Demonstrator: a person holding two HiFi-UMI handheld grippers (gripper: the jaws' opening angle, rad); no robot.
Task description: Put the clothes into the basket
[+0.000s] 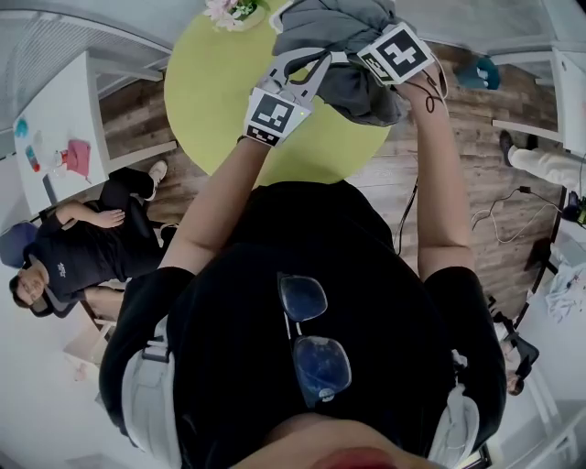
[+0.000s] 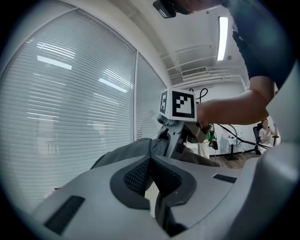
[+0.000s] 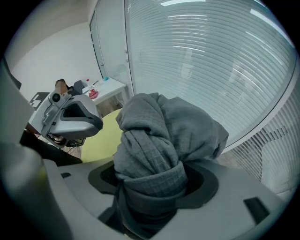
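grey garment (image 3: 164,126) is gripped by right gripper (image 3: 154,182) | left gripper (image 2: 151,172) jaws are pressed together, nothing is held

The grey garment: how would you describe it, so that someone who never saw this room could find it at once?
Find the round lime-green table at the top of the head view. Over its right edge the right gripper is clamped on the grey garment, a bunched, waffle-textured cloth. It is the only fabric there; the flowers beside it are small and pale.

Head view down, gripper views near garment (image 3: 159,140)
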